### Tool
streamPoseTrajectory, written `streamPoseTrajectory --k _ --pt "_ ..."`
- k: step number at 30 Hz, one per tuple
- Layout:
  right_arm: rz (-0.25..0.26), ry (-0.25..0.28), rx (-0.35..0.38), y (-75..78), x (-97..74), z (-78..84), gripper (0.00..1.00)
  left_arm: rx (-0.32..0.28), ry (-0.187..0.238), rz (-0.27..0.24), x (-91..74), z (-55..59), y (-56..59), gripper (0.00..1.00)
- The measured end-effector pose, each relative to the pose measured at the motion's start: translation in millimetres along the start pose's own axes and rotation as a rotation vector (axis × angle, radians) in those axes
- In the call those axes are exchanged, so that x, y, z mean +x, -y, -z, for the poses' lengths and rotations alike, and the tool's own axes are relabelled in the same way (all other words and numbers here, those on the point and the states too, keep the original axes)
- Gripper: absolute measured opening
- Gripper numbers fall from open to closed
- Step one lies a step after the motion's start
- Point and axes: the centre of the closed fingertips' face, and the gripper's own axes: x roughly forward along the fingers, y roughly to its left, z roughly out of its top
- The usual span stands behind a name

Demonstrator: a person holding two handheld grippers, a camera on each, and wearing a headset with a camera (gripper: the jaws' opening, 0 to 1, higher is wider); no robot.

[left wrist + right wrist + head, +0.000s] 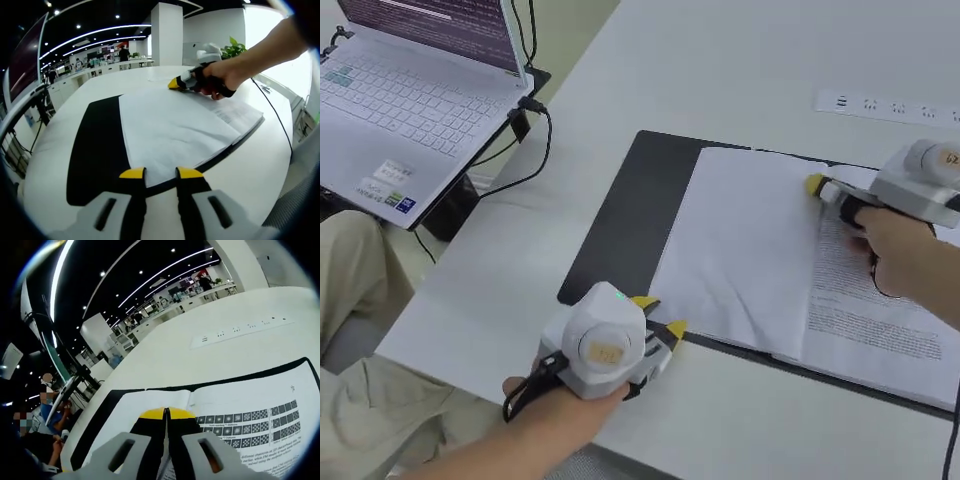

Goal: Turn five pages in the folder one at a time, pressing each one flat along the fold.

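Observation:
The folder lies open on the white table, its black cover (625, 220) to the left. A blank turned page (740, 240) lies over it, and a printed page (880, 310) is on the right. My right gripper (815, 186) is shut, its yellow tips resting on the paper at the top of the fold (190, 399). In the right gripper view its jaws (166, 413) meet with nothing visible between them. My left gripper (660, 315) is open at the folder's near edge. Its tips (160, 173) stand just short of the blank page (170, 125).
An open laptop (410, 90) sits on a stand at the far left, with a black cable (542, 150) running over the table. A white power strip (890, 107) lies beyond the folder. The table's near edge is just behind my left hand.

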Motion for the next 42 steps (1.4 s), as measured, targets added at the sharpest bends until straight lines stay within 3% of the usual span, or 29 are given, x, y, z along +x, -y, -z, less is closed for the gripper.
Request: streamPoseTrajectory --k 6,14,18,25,35,42 --pt "0.041 0.042 0.014 17.8 18.8 -11.5 0.00 -0.002 0.002 -0.001 0.5 -0.1 -0.3 0.22" --pt "0.055 0.064 0.056 23.9 21.5 -17.9 0.00 -0.008 0.005 -0.003 0.9 0.0 -0.5 0.22" --pt "0.052 0.040 0.051 21.2 15.4 -12.5 0.00 -0.007 0.003 -0.004 0.6 -0.6 -0.3 0.22" --pt "0.010 -0.003 0.117 12.5 0.0 -0.3 0.00 -0.007 -0.008 -0.005 0.9 -0.9 -0.3 0.22" --pt "-0.036 -0.037 0.154 -0.5 -19.0 14.5 0.00 -0.006 -0.014 -0.007 1.1 -1.0 -0.4 0.22" --pt "-0.061 -0.050 0.101 -11.2 -31.8 25.1 0.00 -0.006 -0.019 -0.009 0.9 -0.9 -0.4 0.22"
